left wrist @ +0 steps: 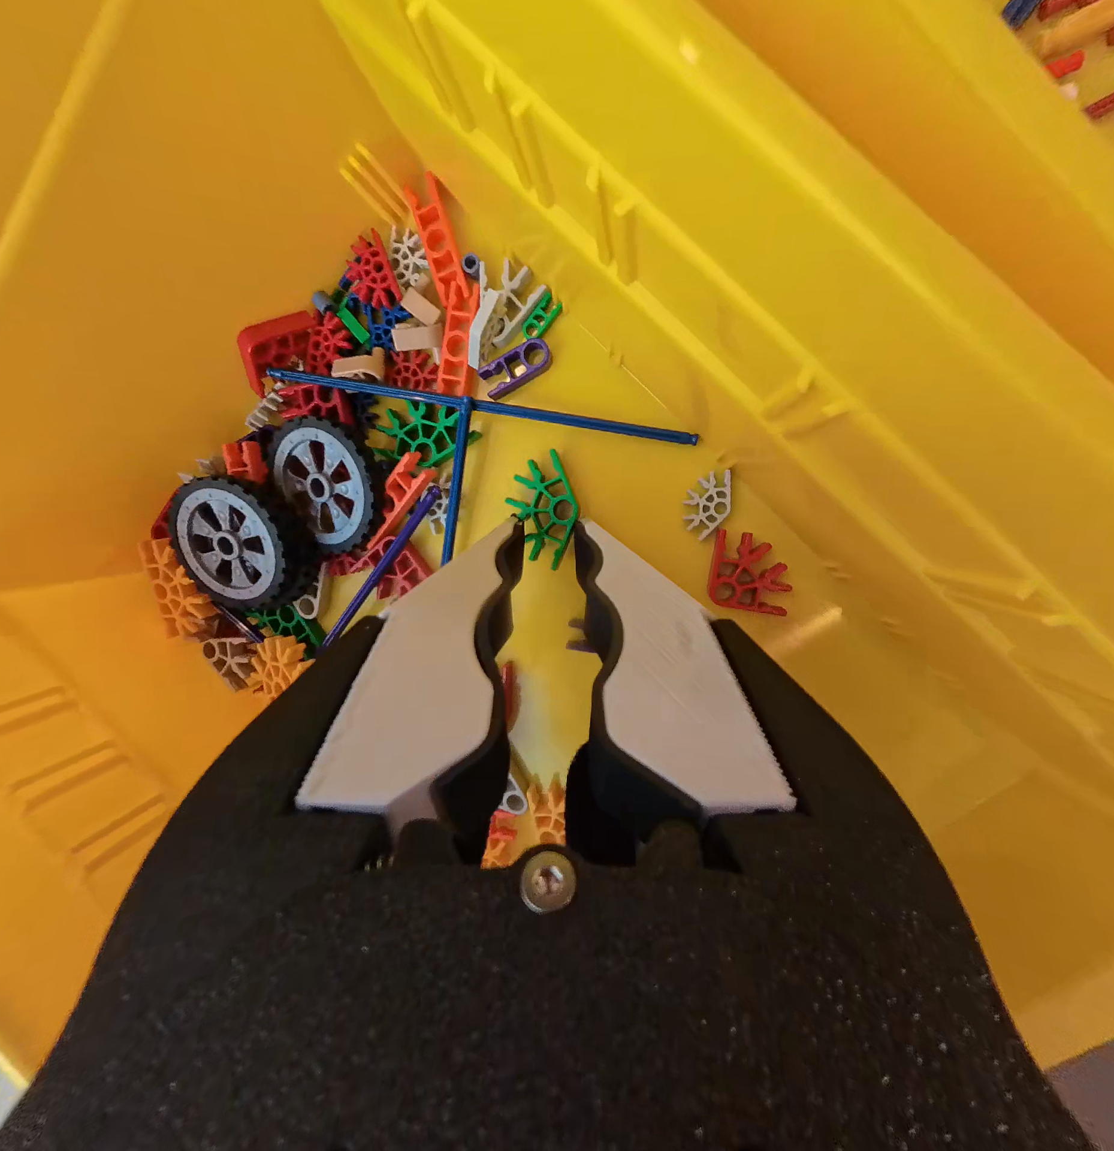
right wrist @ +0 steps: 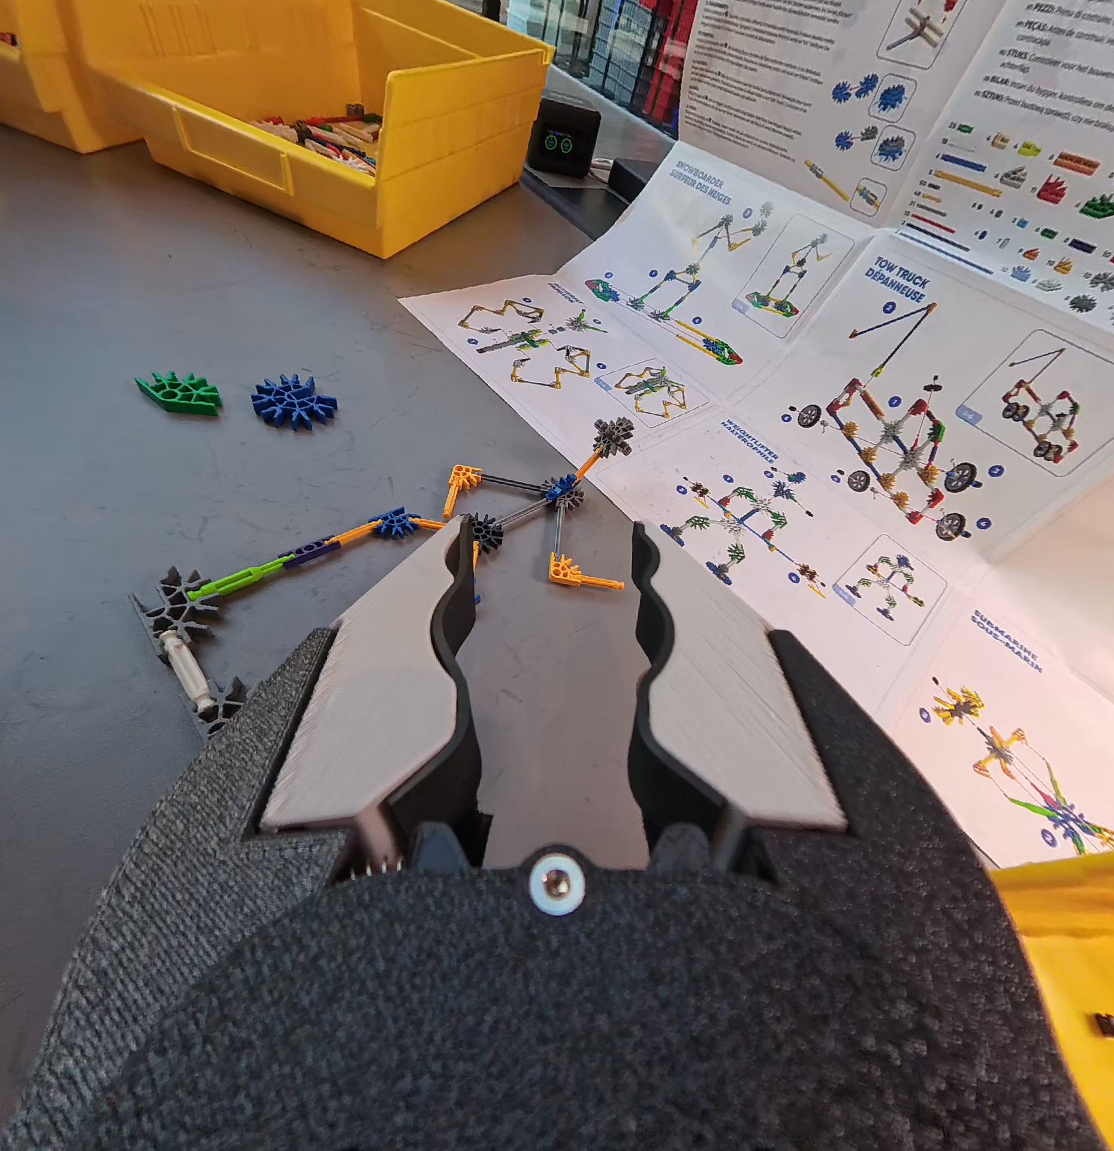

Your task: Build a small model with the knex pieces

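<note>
My left gripper (left wrist: 548,526) reaches into a yellow bin (left wrist: 168,218). Its fingertips sit on both sides of a green connector (left wrist: 549,498) and pinch it just above the bin floor. A pile of connectors, rods and two grey wheels (left wrist: 274,517) lies to the left of it. My right gripper (right wrist: 551,526) is open and empty above a grey table (right wrist: 137,280). Its tips hover over a flat build of rods and connectors (right wrist: 510,498); the left fingertip is next to a black round connector (right wrist: 484,530), and an orange corner piece (right wrist: 566,572) lies between the tips.
In the bin, a long blue rod (left wrist: 573,420), a grey connector (left wrist: 710,504) and a red connector (left wrist: 744,576) lie near the left gripper. On the table lie a green connector (right wrist: 180,393), a blue connector (right wrist: 293,402), an instruction sheet (right wrist: 853,436) and yellow bins (right wrist: 355,143). Tip to tip, the grippers are about 60 centimeters apart.
</note>
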`<move>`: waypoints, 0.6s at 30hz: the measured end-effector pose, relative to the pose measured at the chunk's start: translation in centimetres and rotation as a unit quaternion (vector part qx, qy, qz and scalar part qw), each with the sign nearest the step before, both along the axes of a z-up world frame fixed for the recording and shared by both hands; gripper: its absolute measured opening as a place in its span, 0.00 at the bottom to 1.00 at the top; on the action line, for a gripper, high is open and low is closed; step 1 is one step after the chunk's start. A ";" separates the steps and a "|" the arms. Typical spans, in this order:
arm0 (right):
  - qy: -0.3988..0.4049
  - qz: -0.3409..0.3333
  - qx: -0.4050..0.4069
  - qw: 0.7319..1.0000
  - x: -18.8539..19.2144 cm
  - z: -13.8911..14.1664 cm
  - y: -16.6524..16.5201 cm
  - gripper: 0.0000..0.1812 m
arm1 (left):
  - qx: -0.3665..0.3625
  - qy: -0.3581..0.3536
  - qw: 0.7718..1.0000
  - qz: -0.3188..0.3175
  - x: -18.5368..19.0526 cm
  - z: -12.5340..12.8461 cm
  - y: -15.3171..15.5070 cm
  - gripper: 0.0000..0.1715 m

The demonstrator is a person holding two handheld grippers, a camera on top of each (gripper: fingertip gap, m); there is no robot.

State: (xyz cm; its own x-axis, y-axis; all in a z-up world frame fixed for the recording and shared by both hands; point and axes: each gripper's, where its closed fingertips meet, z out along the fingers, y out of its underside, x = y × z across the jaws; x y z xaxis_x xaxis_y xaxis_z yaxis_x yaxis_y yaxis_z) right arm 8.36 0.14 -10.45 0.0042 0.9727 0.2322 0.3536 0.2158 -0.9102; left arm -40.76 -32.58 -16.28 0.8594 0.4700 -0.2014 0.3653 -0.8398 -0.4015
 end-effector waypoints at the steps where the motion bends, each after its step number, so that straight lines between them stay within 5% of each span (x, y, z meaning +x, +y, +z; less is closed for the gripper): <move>1: -0.001 0.000 -0.001 1.000 0.0 0.0 0.0 0.27 | 0.002 0.001 1.000 -0.001 0.1 0.2 0.0 0.09; 7: -0.004 -0.002 -0.003 1.000 0.0 -0.1 0.1 0.28 | 0.022 -0.010 1.000 0.020 -0.1 0.0 -0.4 0.21; 13: -0.004 -0.003 -0.003 1.000 -0.1 -0.1 0.2 0.28 | 0.071 -0.060 0.995 0.032 0.5 -0.4 0.1 0.13; 18: -0.002 -0.004 -0.006 1.000 0.0 -0.1 0.2 0.27 | 0.066 -0.011 0.997 0.024 0.6 1.2 -0.3 0.12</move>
State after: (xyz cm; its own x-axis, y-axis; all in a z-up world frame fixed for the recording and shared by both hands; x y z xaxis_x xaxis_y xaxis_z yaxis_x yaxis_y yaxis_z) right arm 8.34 0.38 -10.51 0.0119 0.9754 0.2199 0.3586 0.2011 -0.9116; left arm -40.15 -32.86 -15.07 0.8386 0.5320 -0.1173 0.4135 -0.7617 -0.4988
